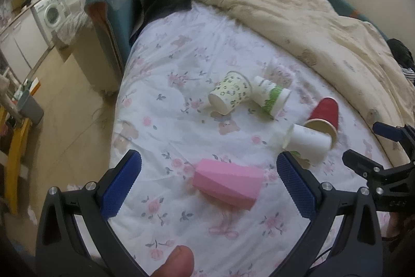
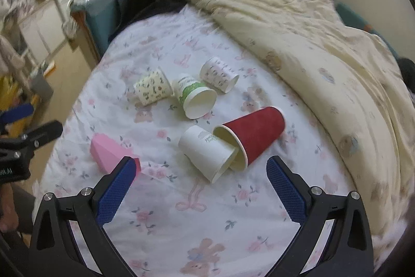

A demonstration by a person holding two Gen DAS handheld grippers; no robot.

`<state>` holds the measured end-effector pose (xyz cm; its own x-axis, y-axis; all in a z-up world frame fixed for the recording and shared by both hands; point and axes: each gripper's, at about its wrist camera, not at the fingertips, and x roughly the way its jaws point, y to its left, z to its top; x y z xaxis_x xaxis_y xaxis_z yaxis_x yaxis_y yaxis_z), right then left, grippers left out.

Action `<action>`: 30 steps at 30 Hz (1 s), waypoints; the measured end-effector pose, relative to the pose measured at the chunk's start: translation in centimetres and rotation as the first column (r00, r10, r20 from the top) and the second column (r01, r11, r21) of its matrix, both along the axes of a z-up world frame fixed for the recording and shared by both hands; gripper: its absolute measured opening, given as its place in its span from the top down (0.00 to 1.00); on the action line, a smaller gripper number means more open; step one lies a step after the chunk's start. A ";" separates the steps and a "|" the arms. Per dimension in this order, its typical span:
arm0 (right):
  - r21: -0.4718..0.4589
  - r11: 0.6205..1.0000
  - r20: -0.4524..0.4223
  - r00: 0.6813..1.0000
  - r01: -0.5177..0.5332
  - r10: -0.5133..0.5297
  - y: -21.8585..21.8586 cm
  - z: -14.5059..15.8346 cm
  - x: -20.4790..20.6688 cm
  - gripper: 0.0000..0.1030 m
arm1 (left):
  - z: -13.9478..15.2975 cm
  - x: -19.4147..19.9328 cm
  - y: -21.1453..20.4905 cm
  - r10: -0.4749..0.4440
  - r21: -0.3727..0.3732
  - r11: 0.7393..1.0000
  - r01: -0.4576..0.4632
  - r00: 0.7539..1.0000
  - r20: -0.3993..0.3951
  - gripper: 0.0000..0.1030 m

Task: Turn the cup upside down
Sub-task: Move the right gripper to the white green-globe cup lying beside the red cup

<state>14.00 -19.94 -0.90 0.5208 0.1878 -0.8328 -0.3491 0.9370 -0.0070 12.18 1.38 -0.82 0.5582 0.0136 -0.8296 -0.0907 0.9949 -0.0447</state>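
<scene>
Left gripper wide open, empty, straddling faceted pink plastic cup lying sideways at lower centre, long axis across the jaws.

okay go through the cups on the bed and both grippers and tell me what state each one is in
pink cup: on its side
red cup: on its side
white cup: on its side, rim at the red cup's mouth
green-banded cup: on its side
yellow patterned cup: on its side
grey-print cup: on its side
left gripper: fingers open, empty
right gripper: fingers open, empty
</scene>
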 end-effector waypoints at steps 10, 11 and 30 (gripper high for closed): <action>-0.055 0.962 -0.205 0.946 -0.266 0.250 1.4 -3.4 5.6 0.27 | -3.6 2.5 2.6 0.113 -0.025 0.993 -0.116 0.988 -0.107 0.00; -0.066 0.957 -0.218 0.940 -0.283 0.263 1.6 -3.8 5.8 0.27 | -3.8 2.5 2.8 0.117 -0.037 0.992 -0.122 0.986 -0.116 0.00; -0.451 0.749 -0.372 0.865 -0.487 0.338 7.9 -12.7 8.1 0.27 | -3.5 2.5 2.7 0.107 -0.098 0.988 -0.121 0.984 -0.144 0.00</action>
